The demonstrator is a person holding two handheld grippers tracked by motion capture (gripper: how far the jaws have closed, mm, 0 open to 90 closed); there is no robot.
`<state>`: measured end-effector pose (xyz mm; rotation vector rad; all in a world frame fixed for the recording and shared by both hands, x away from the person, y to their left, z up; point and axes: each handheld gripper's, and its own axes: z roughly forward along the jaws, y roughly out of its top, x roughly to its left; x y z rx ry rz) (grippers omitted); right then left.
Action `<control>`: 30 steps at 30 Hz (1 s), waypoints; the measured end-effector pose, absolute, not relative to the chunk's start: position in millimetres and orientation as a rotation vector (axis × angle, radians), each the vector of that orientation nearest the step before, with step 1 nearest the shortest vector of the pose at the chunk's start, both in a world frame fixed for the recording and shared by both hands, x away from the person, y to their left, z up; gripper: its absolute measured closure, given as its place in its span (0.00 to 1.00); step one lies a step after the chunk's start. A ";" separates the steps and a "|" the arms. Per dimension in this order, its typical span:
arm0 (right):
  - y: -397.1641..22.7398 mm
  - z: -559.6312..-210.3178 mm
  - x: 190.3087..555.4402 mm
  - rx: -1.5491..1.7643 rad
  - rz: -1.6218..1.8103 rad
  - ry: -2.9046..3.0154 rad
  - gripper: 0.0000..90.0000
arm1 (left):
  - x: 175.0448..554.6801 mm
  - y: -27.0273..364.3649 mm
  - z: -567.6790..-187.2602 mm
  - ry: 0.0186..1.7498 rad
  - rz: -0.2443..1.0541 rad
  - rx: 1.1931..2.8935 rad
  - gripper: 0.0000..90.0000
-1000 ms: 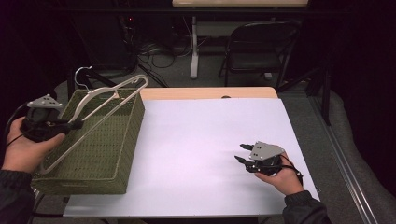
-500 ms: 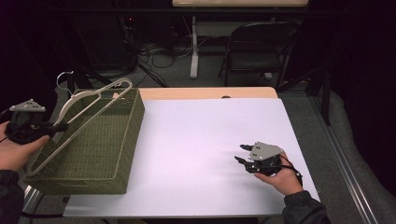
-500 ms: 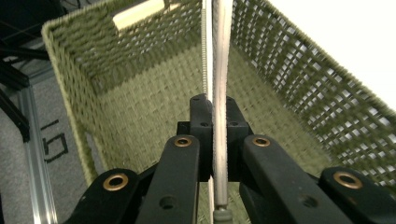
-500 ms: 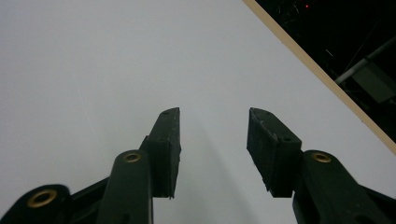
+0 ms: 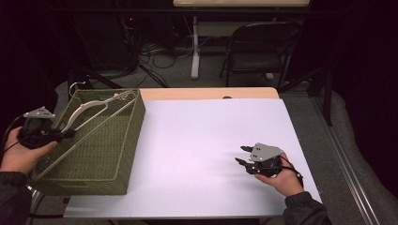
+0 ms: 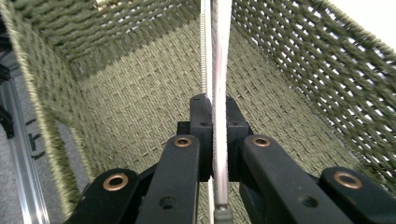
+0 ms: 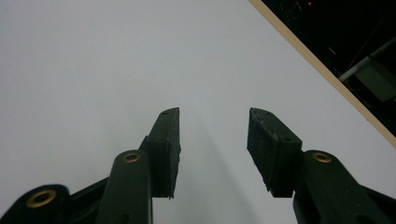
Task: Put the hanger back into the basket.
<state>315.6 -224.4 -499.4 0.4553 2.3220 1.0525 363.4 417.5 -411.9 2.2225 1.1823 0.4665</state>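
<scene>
At the left edge of the bench, a green woven rectangular basket (image 5: 101,154) sat with its long side running from near to far, and a pale grey plastic clothes hanger (image 5: 87,119) lay slanted across its open top, the wire hook (image 5: 75,86) poking out past the far left corner. The left gripper (image 5: 63,135), held in a hand just outside the basket's left wall, was clamped tight on one thin arm of that hanger; looking along the gripper itself, both black pads (image 6: 204,126) pressed on the pale bar (image 6: 219,93), which ran straight away between them over the basket's woven floor (image 6: 140,107). The hanger's lower end seemed to rest near the basket's near left rim, though I could not tell exactly where it touched.

Well apart, over on the near right of the white bench top (image 5: 206,136), the right gripper (image 5: 239,154) rested low in the other hand, pointing left. Its jaws stood partly open with nothing between them, only bare white surface (image 7: 93,70) beyond the pads. A dark folding chair (image 5: 256,47) stood on the floor past the far side of the bench.
</scene>
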 end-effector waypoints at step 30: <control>-226.1 -500.2 317.0 0.467 1.082 2.309 0.59 | 382.2 411.8 -480.9 1.301 0.356 2.394 0.96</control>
